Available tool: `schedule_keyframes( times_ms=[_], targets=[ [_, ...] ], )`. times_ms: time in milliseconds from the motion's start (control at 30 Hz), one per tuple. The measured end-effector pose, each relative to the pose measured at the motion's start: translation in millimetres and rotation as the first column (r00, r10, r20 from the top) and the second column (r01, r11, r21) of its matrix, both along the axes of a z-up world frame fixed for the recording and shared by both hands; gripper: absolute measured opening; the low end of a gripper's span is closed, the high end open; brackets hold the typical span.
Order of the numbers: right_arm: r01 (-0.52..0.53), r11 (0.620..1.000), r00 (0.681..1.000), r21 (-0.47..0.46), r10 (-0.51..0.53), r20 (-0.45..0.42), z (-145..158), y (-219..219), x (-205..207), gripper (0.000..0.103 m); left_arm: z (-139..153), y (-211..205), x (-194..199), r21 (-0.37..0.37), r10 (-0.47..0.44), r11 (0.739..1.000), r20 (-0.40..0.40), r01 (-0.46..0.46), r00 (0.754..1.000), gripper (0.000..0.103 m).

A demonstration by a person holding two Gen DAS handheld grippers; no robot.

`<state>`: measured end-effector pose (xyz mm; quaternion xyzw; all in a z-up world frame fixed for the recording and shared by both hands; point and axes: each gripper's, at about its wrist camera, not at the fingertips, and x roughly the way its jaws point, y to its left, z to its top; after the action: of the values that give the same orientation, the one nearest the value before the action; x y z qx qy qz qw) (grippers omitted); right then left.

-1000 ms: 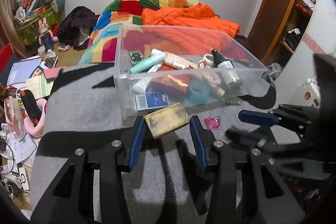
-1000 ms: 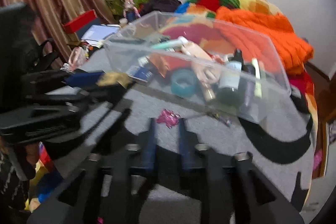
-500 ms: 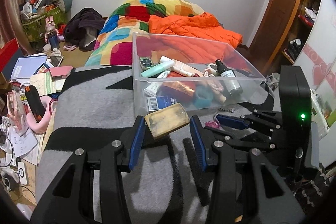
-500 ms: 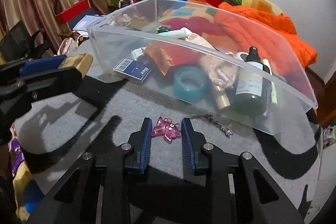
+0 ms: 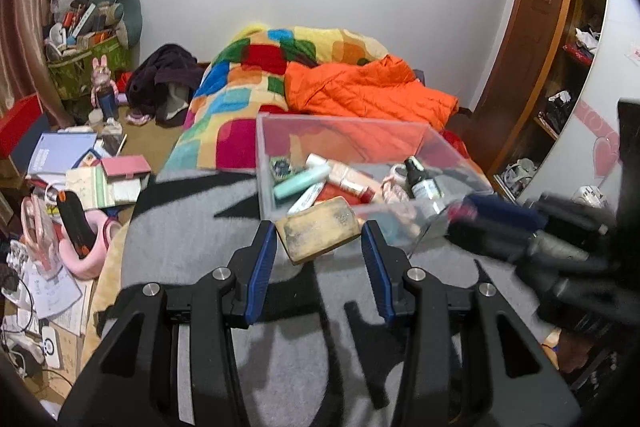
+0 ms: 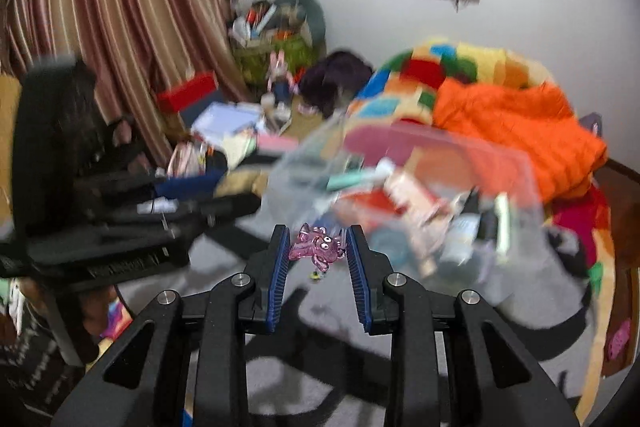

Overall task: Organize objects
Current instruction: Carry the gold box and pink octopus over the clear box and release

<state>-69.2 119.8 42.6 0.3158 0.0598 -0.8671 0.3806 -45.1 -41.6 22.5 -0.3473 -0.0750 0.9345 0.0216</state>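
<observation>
My left gripper (image 5: pixel 319 245) is shut on a worn tan block (image 5: pixel 318 229) and holds it just in front of the near wall of the clear plastic bin (image 5: pixel 340 131). The bin holds several toiletries, among them a mint tube (image 5: pixel 301 181) and a dark bottle (image 5: pixel 420 179). My right gripper (image 6: pixel 316 247) is shut on a pink translucent bear charm (image 6: pixel 317 246) and holds it above the grey blanket (image 6: pixel 320 311), short of the blurred bin (image 6: pixel 460 151). The right gripper also shows blurred at the right of the left wrist view (image 5: pixel 492 215).
The bin sits on a grey and black blanket (image 5: pixel 192 235) on the bed. A colourful quilt (image 5: pixel 256 75) and an orange duvet (image 5: pixel 360 91) lie behind it. Books and clutter (image 5: pixel 80 179) cover the floor at the left. A wooden shelf unit (image 5: pixel 560 47) stands at the right.
My right gripper has closed on the pink bear charm and lifted it off the blanket. My left gripper has risen with the tan block, closer to the bin.
</observation>
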Motion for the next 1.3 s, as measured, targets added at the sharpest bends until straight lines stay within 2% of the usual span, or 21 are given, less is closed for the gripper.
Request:
schedule_keyframes(
  times_ms=[200, 400, 633, 933, 1067, 1167, 1300],
  targets=[
    [0.063, 0.997, 0.995, -0.036, -0.065, -0.082, 34, 13, -14, 0.026, 18, 8, -14, 0.000, -0.030, 1.000, -0.043, 0.030, 0.999, 0.044],
    [0.122, 0.992, 0.985, -0.026, -0.125, -0.121, 40, 15, -33, 0.026, 27, 19, -40, -0.018, -0.065, 0.998, -0.051, 0.064, 0.997, 0.044],
    [0.168, 0.986, 0.985, 0.014, -0.167, -0.044, 10, 12, -64, 0.026, 10, 28, -77, -0.033, -0.093, 0.995, 0.010, 0.094, 0.996, 0.044],
    [0.193, 0.977, 0.980, 0.089, -0.197, 0.038, -34, 13, -93, 0.026, -31, 27, -110, -0.007, -0.099, 0.995, 0.126, 0.100, 0.987, 0.044],
    [0.196, 0.975, 0.976, 0.104, -0.205, 0.078, -46, 12, -101, 0.027, -39, 27, -113, -0.001, -0.099, 0.995, 0.140, 0.100, 0.985, 0.045],
    [0.196, 0.973, 0.972, 0.122, -0.209, 0.103, -52, 12, -104, 0.027, -36, 29, -111, -0.013, -0.095, 0.995, 0.130, 0.098, 0.987, 0.050],
    [0.194, 0.974, 0.973, 0.118, -0.206, 0.105, -50, 15, -100, 0.032, -29, 29, -105, -0.017, -0.097, 0.995, 0.109, 0.099, 0.989, 0.053]
  ],
)
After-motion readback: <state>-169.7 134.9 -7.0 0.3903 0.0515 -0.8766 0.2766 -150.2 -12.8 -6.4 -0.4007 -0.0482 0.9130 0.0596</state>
